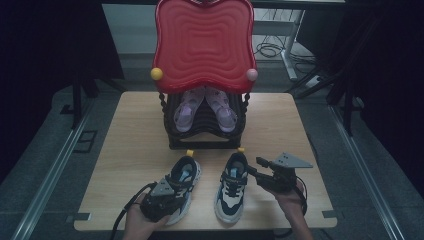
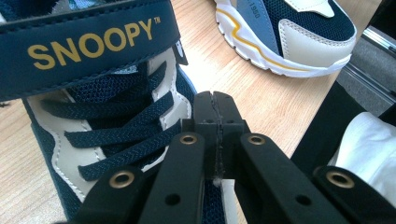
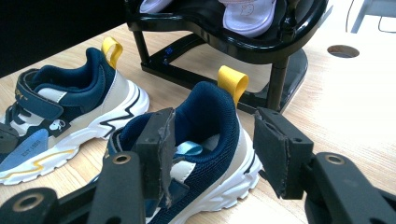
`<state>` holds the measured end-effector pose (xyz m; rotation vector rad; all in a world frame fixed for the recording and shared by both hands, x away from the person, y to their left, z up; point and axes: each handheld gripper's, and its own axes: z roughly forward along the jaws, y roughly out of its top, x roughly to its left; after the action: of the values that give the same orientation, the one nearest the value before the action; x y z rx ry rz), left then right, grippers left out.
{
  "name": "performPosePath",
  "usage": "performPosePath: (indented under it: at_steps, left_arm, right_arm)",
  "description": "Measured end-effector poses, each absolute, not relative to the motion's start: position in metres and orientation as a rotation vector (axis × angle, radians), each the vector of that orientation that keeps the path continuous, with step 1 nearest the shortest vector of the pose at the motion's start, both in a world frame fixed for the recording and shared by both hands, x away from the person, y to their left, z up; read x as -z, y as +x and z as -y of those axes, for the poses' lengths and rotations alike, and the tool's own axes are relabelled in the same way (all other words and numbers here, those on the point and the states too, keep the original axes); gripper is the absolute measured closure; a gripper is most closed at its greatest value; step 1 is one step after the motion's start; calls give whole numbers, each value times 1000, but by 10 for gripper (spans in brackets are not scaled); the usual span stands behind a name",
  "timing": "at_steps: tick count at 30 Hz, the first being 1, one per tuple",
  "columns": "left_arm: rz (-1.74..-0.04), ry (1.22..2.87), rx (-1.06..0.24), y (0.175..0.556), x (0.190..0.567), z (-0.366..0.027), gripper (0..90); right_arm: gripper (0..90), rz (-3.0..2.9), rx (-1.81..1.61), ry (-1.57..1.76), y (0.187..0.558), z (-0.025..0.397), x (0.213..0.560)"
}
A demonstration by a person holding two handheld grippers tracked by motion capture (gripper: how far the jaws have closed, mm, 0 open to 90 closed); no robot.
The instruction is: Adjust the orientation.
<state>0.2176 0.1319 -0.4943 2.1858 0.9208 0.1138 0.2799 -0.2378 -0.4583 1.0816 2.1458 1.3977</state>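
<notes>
Apparently shelving step: right gripper [image 3: 210,154] fingers spread wide around right sneaker [image 3: 196,140] heel, before rack [image 3: 261,42]; left gripper [image 2: 215,116] pressed closed over left sneaker [image 2: 102,116] laces, gripping nothing. Next: close, lift.

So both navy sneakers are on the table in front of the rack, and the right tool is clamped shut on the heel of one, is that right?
Not quite. The right tool is open: the right gripper view shows its jaws spread either side of the right sneaker's heel collar, not closed on it. Both navy sneakers do sit on the table in front of the rack.
</notes>
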Motion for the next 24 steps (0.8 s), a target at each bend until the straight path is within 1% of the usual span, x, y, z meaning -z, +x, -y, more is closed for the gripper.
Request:
performPosePath:
  at_steps: [4,7,10,24]
  left_arm:
    - [-906,2209,-124,218,493,-129,900]
    - [-914,2208,-98,221,493,-133,900]
    - [-923,2215,-103,222,492,-138,900]
    - [-1012,2175,-116,230,493,-175,900]
  right_arm:
    - [488,-2146,-1396,1083,280,238,459]
    - [488,-2147,-1397,1083,280,238,459]
    - [488,-2145,-1398,1083,280,238,459]
    - [488,-2137,-1405,1083,281,239,457]
